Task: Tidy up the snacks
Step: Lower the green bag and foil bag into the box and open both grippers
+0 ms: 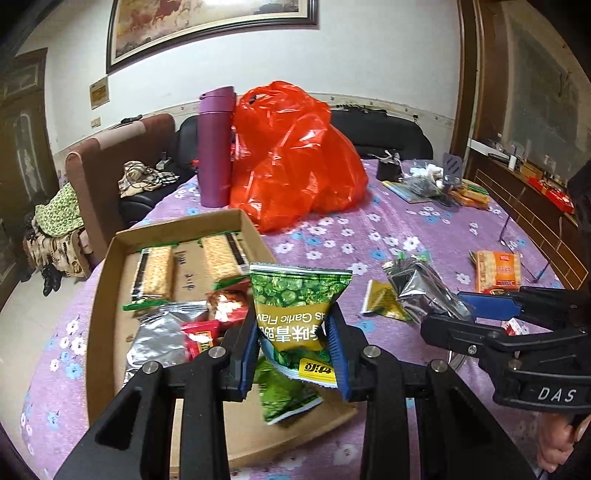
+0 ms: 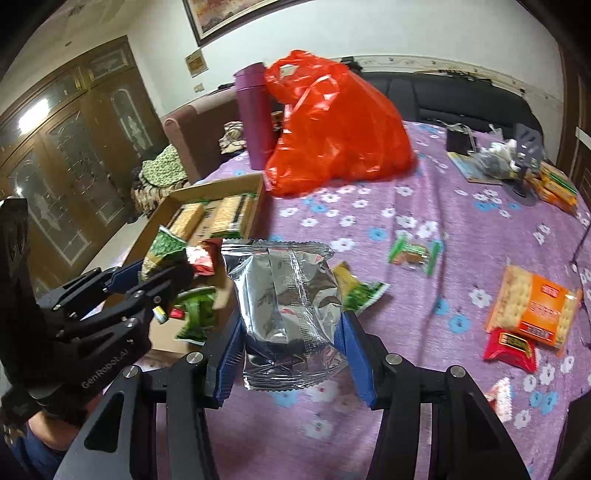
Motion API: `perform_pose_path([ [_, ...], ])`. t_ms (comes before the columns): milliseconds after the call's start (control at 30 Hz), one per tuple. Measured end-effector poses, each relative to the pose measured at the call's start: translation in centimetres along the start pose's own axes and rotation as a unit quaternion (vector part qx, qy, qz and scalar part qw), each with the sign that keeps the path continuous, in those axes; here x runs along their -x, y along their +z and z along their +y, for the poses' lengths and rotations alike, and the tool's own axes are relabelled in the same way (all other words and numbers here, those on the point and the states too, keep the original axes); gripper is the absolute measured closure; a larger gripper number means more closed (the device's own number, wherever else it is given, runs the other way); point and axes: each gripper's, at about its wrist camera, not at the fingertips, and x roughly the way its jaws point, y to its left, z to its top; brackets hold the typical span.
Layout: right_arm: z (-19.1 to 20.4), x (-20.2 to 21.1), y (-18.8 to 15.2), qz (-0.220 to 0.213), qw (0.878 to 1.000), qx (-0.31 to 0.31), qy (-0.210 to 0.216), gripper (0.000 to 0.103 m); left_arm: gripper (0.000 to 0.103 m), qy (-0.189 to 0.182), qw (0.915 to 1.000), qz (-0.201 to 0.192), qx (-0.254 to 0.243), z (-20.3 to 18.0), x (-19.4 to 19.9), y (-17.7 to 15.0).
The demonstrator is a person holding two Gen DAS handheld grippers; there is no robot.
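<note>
Box [image 1: 107, 280] holds 2 cracker packs [image 1: 157, 273], red snacks [image 1: 227, 301]

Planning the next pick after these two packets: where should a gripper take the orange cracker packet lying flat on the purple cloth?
Grip the orange cracker packet across its narrow width, coming from above. It lies flat, and a red wrapper crowds its near end.

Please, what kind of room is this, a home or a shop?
Most likely a living room in a home. A sofa stands behind the table with a floral purple tablecloth, a framed painting hangs on the wall, and a wooden cabinet with glass doors stands at one side.
</note>
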Motion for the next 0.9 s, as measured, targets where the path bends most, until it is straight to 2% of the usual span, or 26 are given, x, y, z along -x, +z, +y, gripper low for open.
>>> perform_pose_path([
  [300, 3.0, -2.0, 1.6, 0.013, 1.0, 0.016, 0.01, 0.046, 0.07, 0.017, 0.9995, -0.003, 0.027, 3.3, -0.1, -0.4],
  [533, 5.1, -4.5, 3.6, 0.029, 0.999, 0.005, 0.036, 0.046, 0.07, 0.033, 0.9983, 0.0, 0.048, 6.0, -0.3, -0.9],
  [900, 9.3, -10.4, 6.2, 0.066, 0.996, -0.012, 0.061, 0.046, 0.07, 0.058, 0.9933, 0.019, 0.098, 11.1, -1.3, -2.0],
])
